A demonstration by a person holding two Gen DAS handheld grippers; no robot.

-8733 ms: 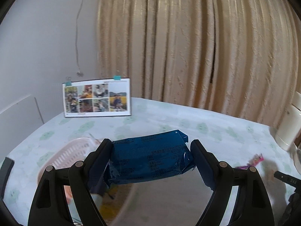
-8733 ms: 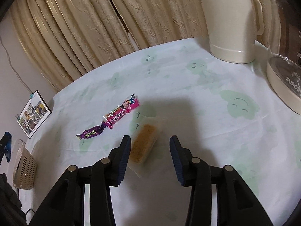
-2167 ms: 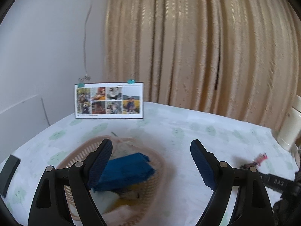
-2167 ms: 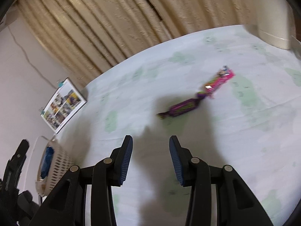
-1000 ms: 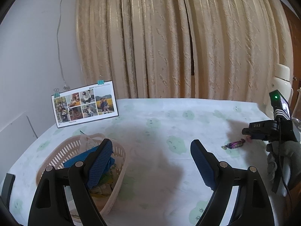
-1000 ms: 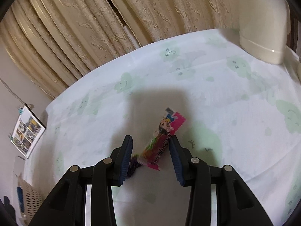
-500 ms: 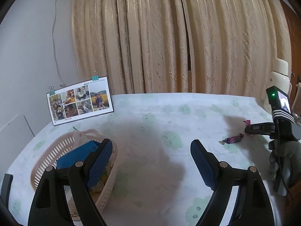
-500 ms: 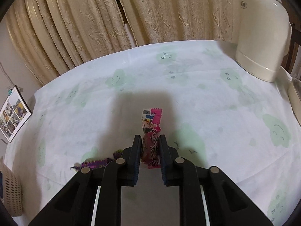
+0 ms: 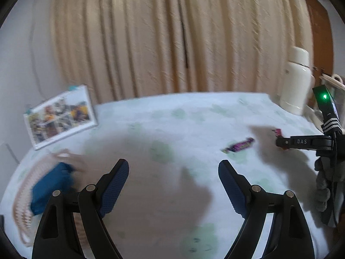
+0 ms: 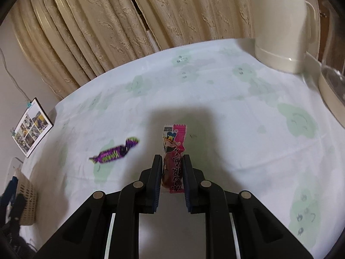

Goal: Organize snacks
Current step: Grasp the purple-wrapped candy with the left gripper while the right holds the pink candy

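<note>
The right tool (image 10: 172, 161) was seen closed tightly on a pink snack stick (image 10: 173, 151), its two pads pressed against the wrapper's long sides while the far end of the stick pointed away toward the curtain (image 10: 107, 21). Whether the stick was lifted off the tabletop (image 10: 237, 118) or touching it could not be told. A purple wrapped candy (image 10: 114, 151) was found lying on the tabletop just to the left of the held stick, apart from it and tilted. In the left wrist view, which was blurred by motion, the left tool (image 9: 173, 172) was shown spread wide with nothing between its pads, held above a shaded part of the tabletop. A basket (image 9: 23, 194) was seen at the lower left of that view, with a blue packet (image 9: 49, 185) resting inside it against the rim. The same purple candy (image 9: 238, 145) was seen further off to the right, near the tip of the right tool (image 9: 280, 140), which was gripped by a gloved hand (image 9: 323, 183). A board of photographs (image 9: 59, 116) was propped at the left edge of the tabletop, and a cream jug (image 10: 280, 21) was standing at the far right corner near the curtain.
</note>
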